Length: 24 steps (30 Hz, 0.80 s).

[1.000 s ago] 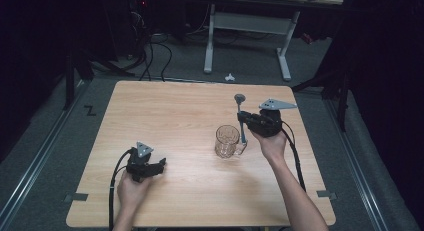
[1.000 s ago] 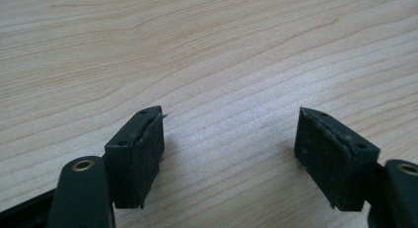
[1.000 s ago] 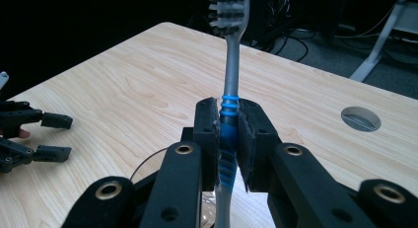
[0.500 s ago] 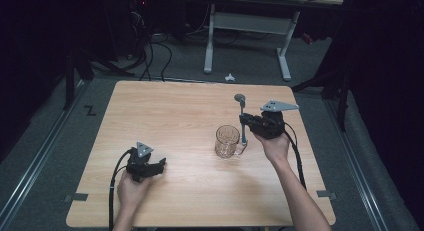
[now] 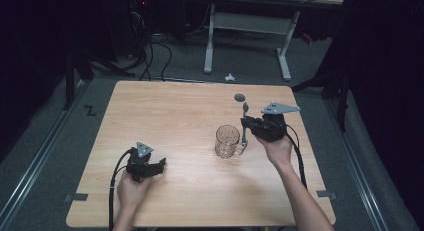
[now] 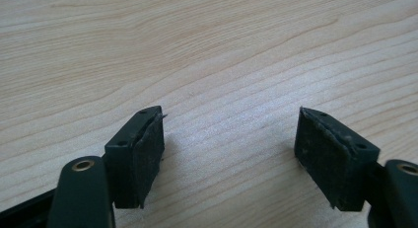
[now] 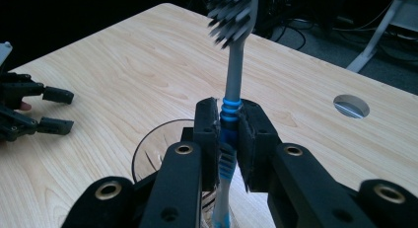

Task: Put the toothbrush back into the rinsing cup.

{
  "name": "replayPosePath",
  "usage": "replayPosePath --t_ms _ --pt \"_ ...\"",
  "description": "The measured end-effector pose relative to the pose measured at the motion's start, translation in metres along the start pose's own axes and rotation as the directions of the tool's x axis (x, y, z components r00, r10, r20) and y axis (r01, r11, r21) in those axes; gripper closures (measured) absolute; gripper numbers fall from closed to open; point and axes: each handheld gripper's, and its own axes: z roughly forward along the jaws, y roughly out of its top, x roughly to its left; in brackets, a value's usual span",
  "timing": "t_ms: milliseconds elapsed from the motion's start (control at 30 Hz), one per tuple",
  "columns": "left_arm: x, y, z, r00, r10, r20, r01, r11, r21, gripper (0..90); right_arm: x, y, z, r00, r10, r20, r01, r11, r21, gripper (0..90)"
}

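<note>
Two grippers work at the desk (image 5: 165,106), and the step in hand looks like setting a toothbrush (image 7: 231,85) into a glass mug (image 5: 228,141). The right gripper (image 7: 228,139) has its fingers (image 7: 207,134) pinching the toothbrush by the blue ribbed part of its handle, bristles up, tail end pointing down at the mug's mouth just below. The mug stands upright right of the desk's middle, its handle toward the right hand (image 5: 276,150). To do this well, I would keep the brush near upright, centre its tail over the opening, lower until the tail is well inside, and only then ease the fingers apart, so that it leans on the rim rather than tipping out. Coming down off-centre could knock the light mug or catch its rim. The left gripper (image 5: 150,167) rests on the desk at the near left, well apart from the mug, its fingers (image 6: 143,154) spread with nothing but bare wood between them. A round cable hole (image 5: 239,97) lies in the desk beyond the mug. Nothing stands between brush and mug.
</note>
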Motion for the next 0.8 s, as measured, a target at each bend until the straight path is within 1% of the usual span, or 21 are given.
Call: replayPosePath --t_ms 300,800 --pt "0.0 0.0 0.0 1.0 0.0 0.0 0.0 1.0 0.0 27.7 0.002 -0.002 -0.002 0.9996 -0.023 0.015 0.023 0.9996 0.016 79.8" --pt "0.0 0.0 0.0 1.0 0.0 0.0 0.0 1.0 0.0 27.7 0.002 -0.011 -0.004 0.9997 -0.021 0.015 0.021 0.999 0.039 79.8"
